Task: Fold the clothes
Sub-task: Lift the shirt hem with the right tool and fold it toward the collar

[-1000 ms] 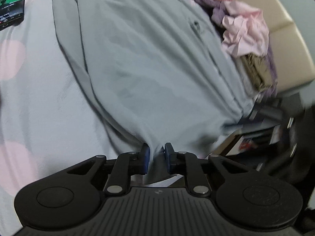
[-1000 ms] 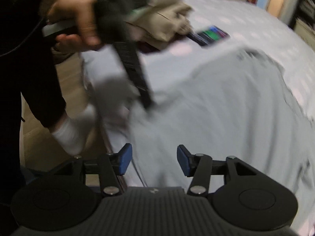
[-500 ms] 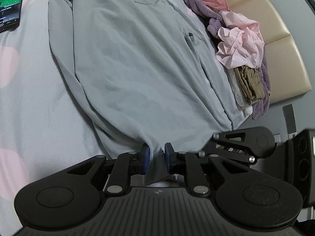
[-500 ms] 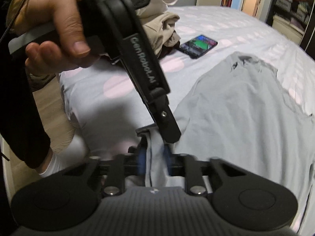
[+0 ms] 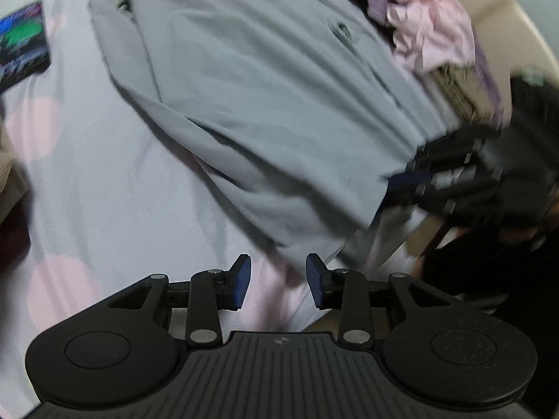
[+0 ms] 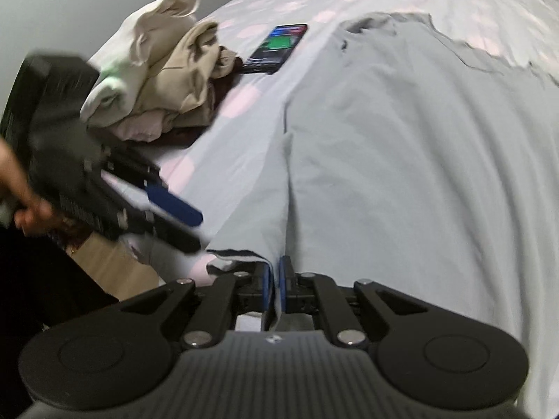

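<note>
A grey shirt (image 5: 265, 104) lies spread on the bed, collar at the far end. My left gripper (image 5: 277, 281) hovers just off the shirt's near hem, its jaws opening, with only bed sheet showing between the blue pads. My right gripper (image 6: 274, 279) is shut on the shirt's (image 6: 401, 139) near hem, a fold of grey cloth pinched between its pads. In the right wrist view the left gripper (image 6: 174, 206) appears blurred at the left, held by a hand, close to the hem's corner. The right gripper (image 5: 436, 174) shows blurred at the shirt's right edge in the left wrist view.
A lit phone (image 6: 277, 47) lies on the dotted sheet (image 5: 87, 174) beside the shirt's collar. A beige and white clothes heap (image 6: 167, 66) sits near the bed edge. Pink and purple clothes (image 5: 429, 35) are piled against the tan headboard (image 5: 506, 10). Wooden floor (image 6: 115, 269) shows below the bed.
My left gripper has let go of the hem and its jaws have spread, drawing off to the side. My right gripper closed on the hem and rolled while moving along the bed edge.
</note>
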The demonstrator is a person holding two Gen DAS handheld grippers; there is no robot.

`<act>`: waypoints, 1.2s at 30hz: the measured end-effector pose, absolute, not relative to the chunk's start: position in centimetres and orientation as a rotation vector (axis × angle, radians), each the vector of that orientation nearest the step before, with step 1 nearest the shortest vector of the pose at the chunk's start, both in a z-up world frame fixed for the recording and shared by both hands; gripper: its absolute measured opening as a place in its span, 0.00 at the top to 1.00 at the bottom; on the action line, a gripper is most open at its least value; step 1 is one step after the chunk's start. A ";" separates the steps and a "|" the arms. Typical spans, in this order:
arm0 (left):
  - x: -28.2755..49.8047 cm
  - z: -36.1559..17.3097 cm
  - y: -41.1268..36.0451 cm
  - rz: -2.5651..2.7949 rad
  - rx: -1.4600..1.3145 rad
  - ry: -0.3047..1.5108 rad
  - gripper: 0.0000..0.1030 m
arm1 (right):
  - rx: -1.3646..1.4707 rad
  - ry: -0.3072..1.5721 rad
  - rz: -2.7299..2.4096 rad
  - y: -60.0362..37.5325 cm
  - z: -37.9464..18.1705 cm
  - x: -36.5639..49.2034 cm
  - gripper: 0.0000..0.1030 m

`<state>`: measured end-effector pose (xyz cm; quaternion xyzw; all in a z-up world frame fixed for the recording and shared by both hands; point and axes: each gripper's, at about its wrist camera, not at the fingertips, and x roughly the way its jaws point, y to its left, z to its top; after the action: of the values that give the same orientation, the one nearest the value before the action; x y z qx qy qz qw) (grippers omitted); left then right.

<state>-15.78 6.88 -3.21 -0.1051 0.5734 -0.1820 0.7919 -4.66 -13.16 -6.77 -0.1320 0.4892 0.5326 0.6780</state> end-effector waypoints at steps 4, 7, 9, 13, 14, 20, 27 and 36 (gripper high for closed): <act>-16.4 -1.9 3.7 -0.405 -0.045 1.186 0.69 | -0.297 1.093 1.200 -13.1 -6.5 -4.9 0.93; -17.0 -1.4 2.5 -0.415 -0.036 1.167 0.61 | -0.301 1.094 1.198 -13.1 -6.6 -4.9 0.93; -17.1 -1.6 2.0 -0.390 -0.056 1.174 0.61 | -0.300 1.098 1.199 -13.1 -6.7 -4.9 0.93; -17.2 -2.6 1.9 -0.318 -0.067 1.161 0.71 | -0.293 1.098 1.209 -13.0 -6.4 -5.0 0.93; -17.1 -2.9 2.0 -0.304 -0.066 1.162 0.78 | -0.293 1.098 1.210 -13.0 -6.4 -5.0 0.93; -16.6 -1.1 4.7 -0.283 -0.042 1.128 1.00 | -0.290 1.093 1.220 -12.9 -6.1 -5.1 0.93; -16.3 7.1 12.4 -0.050 -0.024 0.945 1.00 | -0.330 1.088 1.284 -11.9 -6.1 -6.4 0.94; -18.4 14.1 20.0 0.222 -0.177 0.610 1.00 | -0.488 1.057 1.395 -9.0 -6.7 -10.1 0.95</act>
<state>-18.40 20.04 14.07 -0.0868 0.2994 0.1090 0.9439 -10.09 -9.02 -6.73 -0.2120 0.4587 0.6055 0.6149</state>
